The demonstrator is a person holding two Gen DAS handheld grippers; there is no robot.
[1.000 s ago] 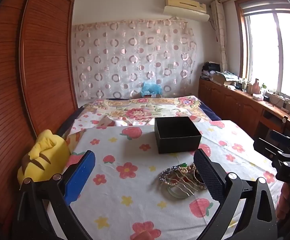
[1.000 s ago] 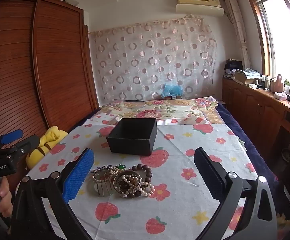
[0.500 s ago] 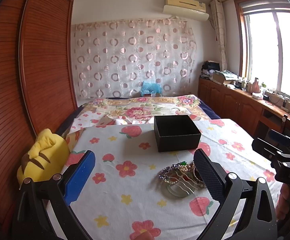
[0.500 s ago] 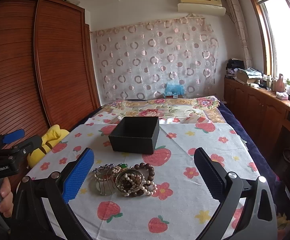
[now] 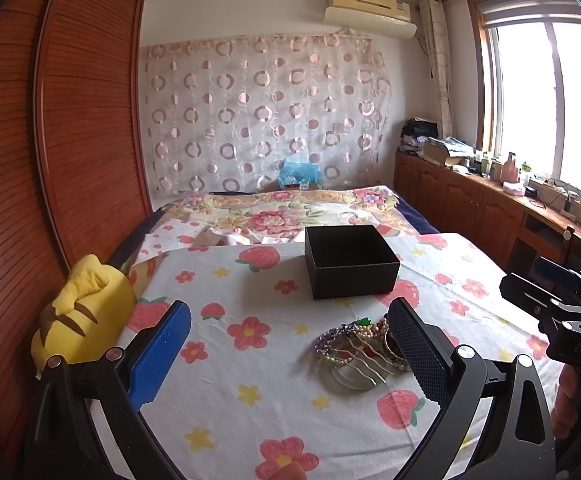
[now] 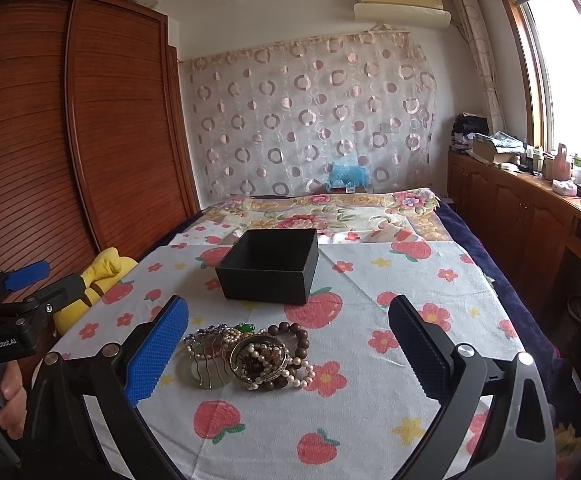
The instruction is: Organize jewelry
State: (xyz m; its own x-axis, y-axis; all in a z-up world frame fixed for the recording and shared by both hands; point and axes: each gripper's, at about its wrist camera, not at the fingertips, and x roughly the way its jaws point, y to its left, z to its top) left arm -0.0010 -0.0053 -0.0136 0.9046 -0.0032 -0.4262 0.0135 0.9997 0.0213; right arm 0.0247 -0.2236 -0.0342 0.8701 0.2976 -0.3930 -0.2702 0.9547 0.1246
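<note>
Organizing not yet begun, as judged; the jewelry pile is heaped on the bed's cloth, just in front of the black box, apparently unfilled; left hand-held gripper and right hand-held gripper are held spread, nothing pinched.

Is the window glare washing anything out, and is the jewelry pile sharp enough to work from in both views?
Left wrist view: the window is blown out white, but the jewelry pile stays sharp, partly hidden behind one finger. Right wrist view: glare stays at the right edge, and the pile and black box are evenly lit and crisp. Both views: fisheye bends the wardrobe and dark corners vignette.
</note>
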